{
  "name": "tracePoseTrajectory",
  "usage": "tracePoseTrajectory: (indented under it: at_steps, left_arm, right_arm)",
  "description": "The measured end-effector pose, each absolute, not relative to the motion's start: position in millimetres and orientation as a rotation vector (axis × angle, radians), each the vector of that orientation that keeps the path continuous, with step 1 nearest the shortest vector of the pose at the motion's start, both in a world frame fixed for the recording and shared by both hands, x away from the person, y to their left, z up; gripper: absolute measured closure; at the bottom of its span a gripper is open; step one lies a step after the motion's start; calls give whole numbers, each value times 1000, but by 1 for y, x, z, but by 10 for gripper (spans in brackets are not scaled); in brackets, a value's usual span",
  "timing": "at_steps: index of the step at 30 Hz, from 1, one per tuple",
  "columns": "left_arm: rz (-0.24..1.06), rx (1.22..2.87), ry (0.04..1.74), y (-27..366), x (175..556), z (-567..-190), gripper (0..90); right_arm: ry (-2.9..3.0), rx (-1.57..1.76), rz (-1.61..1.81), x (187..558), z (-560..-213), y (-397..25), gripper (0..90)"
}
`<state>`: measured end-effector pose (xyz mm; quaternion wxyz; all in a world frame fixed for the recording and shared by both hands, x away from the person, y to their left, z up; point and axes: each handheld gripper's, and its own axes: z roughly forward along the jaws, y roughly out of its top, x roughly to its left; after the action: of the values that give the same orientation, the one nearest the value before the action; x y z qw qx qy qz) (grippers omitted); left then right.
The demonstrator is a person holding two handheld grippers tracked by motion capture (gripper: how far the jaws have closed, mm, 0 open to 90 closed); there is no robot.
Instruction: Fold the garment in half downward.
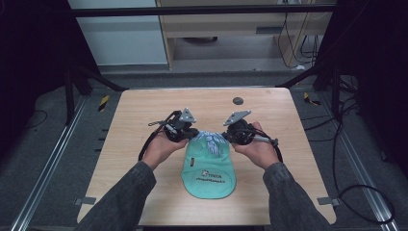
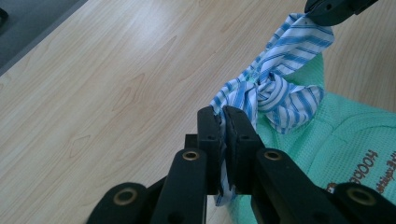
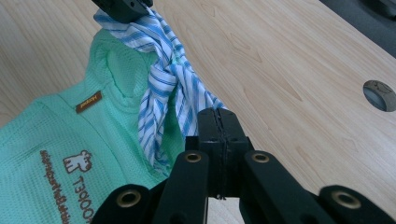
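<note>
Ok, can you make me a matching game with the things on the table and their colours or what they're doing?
Things:
1. striped tie
2. bib
3. left tool
4. round hole

States:
A. mint green, lying flat on the table, with printed writing
B. shut on one end of the knotted cloth
C. blue and white, knotted in the middle
D. grey, near the far edge of the table

Pairs: 1-C, 2-A, 3-B, 4-D

Tongs (image 3: 219, 122) clamped on striped cloth (image 3: 170, 79)
</note>
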<state>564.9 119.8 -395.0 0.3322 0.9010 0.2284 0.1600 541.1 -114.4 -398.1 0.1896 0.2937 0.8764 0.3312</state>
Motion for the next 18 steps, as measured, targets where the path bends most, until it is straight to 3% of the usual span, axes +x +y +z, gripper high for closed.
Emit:
tracePoseTrajectory:
  at_steps: [18]
  left_arm:
    - [460, 2327, 586, 117, 570, -378, 855]
  right_arm:
    - [2401, 812, 928, 548, -382, -118, 900]
